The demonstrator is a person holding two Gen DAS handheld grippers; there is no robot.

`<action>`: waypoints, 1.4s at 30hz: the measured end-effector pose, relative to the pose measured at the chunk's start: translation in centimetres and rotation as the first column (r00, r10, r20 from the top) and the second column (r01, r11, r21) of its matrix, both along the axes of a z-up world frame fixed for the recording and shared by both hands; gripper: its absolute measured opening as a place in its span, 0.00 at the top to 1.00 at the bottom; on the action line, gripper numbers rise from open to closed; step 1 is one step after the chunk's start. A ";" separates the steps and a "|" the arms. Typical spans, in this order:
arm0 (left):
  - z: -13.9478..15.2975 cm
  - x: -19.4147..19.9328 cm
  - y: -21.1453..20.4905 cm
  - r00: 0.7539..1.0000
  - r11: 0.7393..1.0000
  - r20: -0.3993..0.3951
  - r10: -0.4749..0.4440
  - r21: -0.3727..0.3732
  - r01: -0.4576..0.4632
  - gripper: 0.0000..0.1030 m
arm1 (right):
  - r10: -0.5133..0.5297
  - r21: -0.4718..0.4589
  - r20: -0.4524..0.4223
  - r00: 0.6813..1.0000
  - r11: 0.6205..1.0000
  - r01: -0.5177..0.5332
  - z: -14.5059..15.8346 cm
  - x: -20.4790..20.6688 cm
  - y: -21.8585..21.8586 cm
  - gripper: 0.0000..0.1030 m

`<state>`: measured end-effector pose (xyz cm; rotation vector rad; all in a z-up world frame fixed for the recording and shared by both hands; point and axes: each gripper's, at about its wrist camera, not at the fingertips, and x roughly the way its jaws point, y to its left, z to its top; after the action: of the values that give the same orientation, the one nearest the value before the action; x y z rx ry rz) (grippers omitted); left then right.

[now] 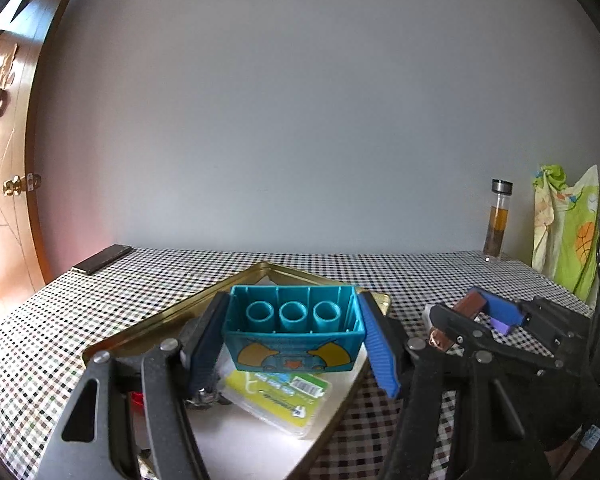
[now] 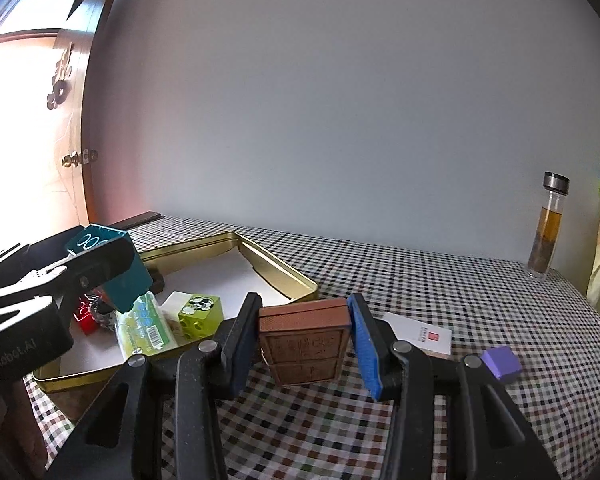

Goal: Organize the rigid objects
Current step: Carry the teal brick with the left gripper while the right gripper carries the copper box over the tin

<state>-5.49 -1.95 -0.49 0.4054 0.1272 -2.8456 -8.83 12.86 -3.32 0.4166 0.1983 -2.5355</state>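
My left gripper [image 1: 294, 330] is shut on a teal toy brick [image 1: 294, 334], hollow side facing me, held above the gold tin tray [image 1: 204, 300]. My right gripper [image 2: 306, 338] is shut on a brown carved block [image 2: 305, 344] and holds it above the checked tablecloth, just right of the tray [image 2: 276, 266]. The tray holds a green-and-yellow packet [image 2: 148, 326], a lime green brick [image 2: 201, 314] and a red piece [image 2: 85, 316]. The right gripper with the brown block [image 1: 470, 304] also shows in the left wrist view.
A purple block [image 2: 500, 364] and a white card [image 2: 420, 334] lie on the cloth to the right. A glass bottle with a metal cap [image 2: 548, 228] stands at the back right. A dark flat bar [image 1: 102, 258] lies at the back left. A door is at the left.
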 end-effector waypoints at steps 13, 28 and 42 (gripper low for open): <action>-0.3 0.1 -1.9 1.000 0.999 0.011 0.027 0.018 -0.027 0.38 | 0.036 0.016 -0.002 0.999 0.999 -0.036 0.2 0.2 -1.5 0.55; -0.6 0.0 -4.9 0.994 0.995 0.054 0.093 0.027 -0.095 0.38 | 0.079 0.015 -0.044 0.996 0.997 -0.078 2.1 0.4 -3.7 0.55; -2.3 -1.8 -8.5 0.976 0.988 0.161 0.144 0.036 -0.152 0.38 | 0.184 0.017 0.010 0.983 0.983 -0.184 2.9 -0.8 -8.4 0.55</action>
<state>-7.27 -10.47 -2.75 0.6035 0.1867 -2.6566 -9.61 4.42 -0.46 0.3970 0.2445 -2.3516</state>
